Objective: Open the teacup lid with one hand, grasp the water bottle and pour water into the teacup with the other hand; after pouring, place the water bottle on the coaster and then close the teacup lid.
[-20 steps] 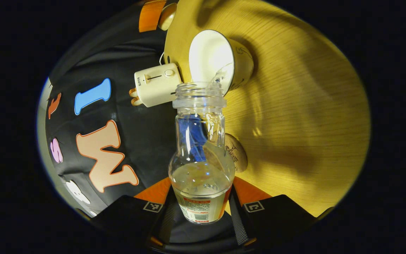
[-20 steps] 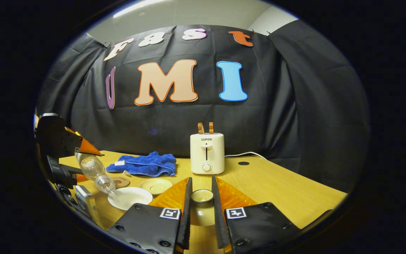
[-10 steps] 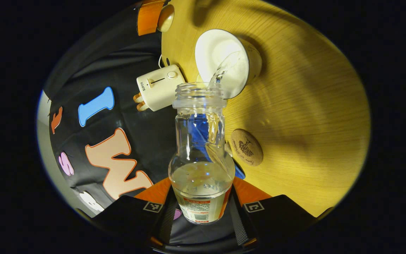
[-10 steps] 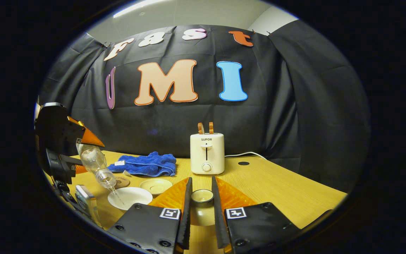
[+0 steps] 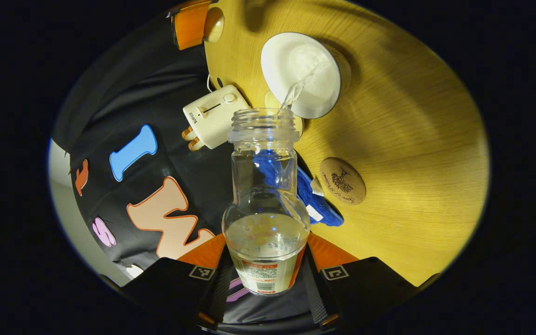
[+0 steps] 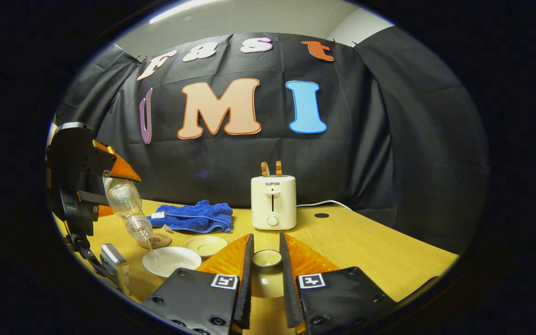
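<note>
My left gripper [image 5: 265,242] is shut on a clear water bottle [image 5: 264,186], tilted mouth-down. A thin stream of water runs from it into the white teacup [image 5: 300,74] on the wooden table. A round cork coaster [image 5: 342,180] lies to the right of the bottle. In the right gripper view, the left gripper [image 6: 86,186] holds the bottle [image 6: 126,209] slanted above the teacup [image 6: 171,260], with the coaster [image 6: 156,240] behind. My right gripper [image 6: 265,242] is shut on the teacup lid [image 6: 267,258], held off to the cup's right above the table. In the left gripper view, the lid [image 5: 214,23] shows at the top.
A cream saucer [image 6: 205,245] sits just behind the teacup. A blue cloth [image 6: 191,216] lies at the back left, and a white toaster [image 6: 273,202] with its cable stands against the black wall. The table [image 6: 365,246] stretches bare to the right.
The left gripper has risen and swung, lifting the bottle higher above the teacup while water keeps streaming. The coaster and blue cloth have come into fuller view. The right gripper has stayed still.
</note>
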A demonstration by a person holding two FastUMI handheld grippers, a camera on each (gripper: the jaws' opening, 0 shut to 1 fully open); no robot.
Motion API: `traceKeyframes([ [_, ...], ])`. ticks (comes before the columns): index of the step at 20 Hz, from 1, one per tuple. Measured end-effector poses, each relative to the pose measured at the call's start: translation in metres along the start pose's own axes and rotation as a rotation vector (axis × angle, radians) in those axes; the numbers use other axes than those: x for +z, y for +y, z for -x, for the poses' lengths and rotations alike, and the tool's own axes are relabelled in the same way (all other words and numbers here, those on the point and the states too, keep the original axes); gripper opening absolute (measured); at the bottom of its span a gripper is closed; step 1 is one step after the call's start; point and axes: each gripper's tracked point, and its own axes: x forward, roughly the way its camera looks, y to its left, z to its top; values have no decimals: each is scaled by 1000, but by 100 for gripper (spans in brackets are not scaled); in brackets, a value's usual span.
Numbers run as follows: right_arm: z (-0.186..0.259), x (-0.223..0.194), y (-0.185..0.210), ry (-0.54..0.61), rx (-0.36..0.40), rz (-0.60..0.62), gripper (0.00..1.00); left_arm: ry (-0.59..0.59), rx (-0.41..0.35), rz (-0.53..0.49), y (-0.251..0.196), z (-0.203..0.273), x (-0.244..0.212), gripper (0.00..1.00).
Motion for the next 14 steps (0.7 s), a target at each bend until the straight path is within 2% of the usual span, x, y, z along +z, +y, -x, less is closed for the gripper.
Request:
traceKeyframes([
  [10, 1, 0, 0, 0, 0, 0, 33, 6, 50, -77, 14, 5, -3, 68],
  [12, 1, 0, 0, 0, 0, 0, 33, -11, 48, -46, 13, 5, 0, 67],
  [14, 1, 1, -1, 0, -3, 1, 33, -40, 38, 26, 7, 0, 3, 67],
])
